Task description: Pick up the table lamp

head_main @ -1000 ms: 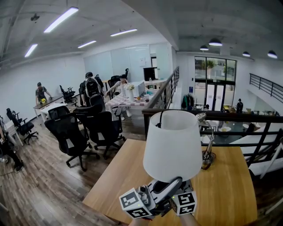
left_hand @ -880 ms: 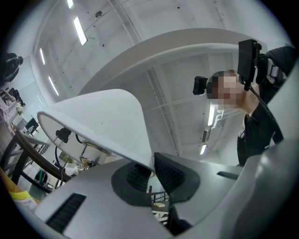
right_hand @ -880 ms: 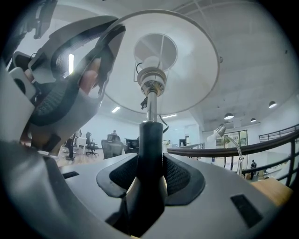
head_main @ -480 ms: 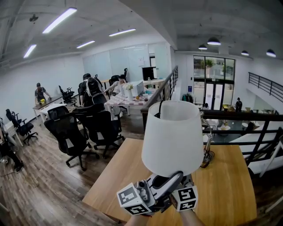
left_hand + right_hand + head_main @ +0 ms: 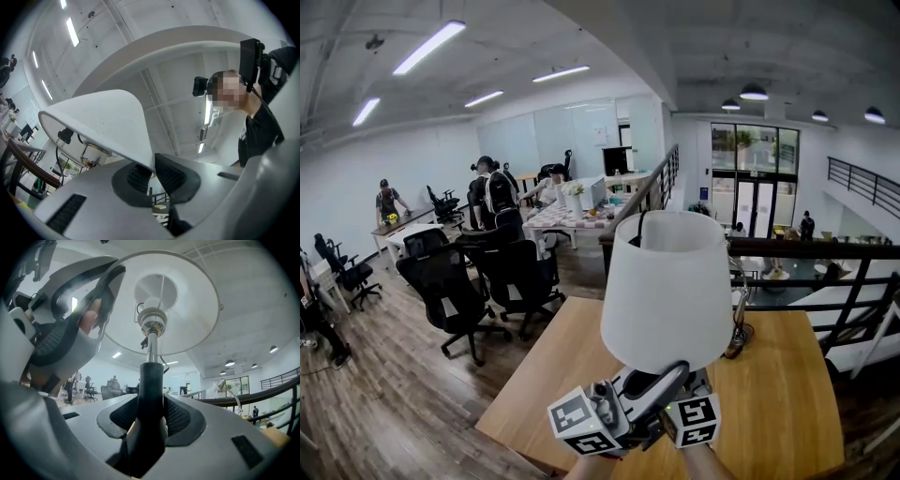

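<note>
The table lamp's white shade is held up above the wooden table in the head view. My left gripper reaches up from below and is shut on the shade's lower rim; the left gripper view shows the shade's edge pinched between the pads. My right gripper sits beside it under the shade. In the right gripper view it is shut on the lamp's black stem, with the bulb socket and shade above. The lamp's base is hidden.
A thin silver desk lamp stands on the table behind the shade. A black railing runs past the table's far edge. Black office chairs stand on the wooden floor to the left, with people at desks beyond.
The lamp and both grippers rose a little between one second and half a second ago; since then they have hardly moved.
</note>
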`<state>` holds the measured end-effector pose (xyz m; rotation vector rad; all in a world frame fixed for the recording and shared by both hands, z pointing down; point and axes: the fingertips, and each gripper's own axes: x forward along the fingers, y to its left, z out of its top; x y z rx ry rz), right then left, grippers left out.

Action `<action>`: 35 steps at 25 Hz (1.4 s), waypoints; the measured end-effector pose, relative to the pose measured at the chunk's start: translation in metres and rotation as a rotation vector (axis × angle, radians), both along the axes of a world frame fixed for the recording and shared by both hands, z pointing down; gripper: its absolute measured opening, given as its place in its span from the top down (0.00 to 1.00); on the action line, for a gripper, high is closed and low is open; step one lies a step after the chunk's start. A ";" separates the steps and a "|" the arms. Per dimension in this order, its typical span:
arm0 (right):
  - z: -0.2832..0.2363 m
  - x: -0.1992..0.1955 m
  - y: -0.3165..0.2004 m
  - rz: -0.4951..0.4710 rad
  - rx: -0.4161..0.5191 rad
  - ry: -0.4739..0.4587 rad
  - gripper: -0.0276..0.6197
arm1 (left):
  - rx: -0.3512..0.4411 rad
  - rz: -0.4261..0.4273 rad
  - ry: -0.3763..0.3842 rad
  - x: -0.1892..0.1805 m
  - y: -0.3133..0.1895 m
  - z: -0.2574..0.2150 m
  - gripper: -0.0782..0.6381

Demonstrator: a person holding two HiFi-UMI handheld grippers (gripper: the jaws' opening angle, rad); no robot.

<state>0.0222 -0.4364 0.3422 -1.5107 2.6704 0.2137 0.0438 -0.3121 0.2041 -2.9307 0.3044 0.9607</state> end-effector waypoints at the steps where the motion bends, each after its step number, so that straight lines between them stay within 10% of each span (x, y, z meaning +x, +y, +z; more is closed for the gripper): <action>1: -0.001 0.001 0.001 0.001 0.002 0.000 0.69 | 0.002 0.001 0.000 0.001 0.001 0.000 0.85; 35: -0.007 0.000 0.033 0.013 0.032 -0.026 0.69 | 0.027 0.013 -0.024 0.002 0.038 -0.002 0.85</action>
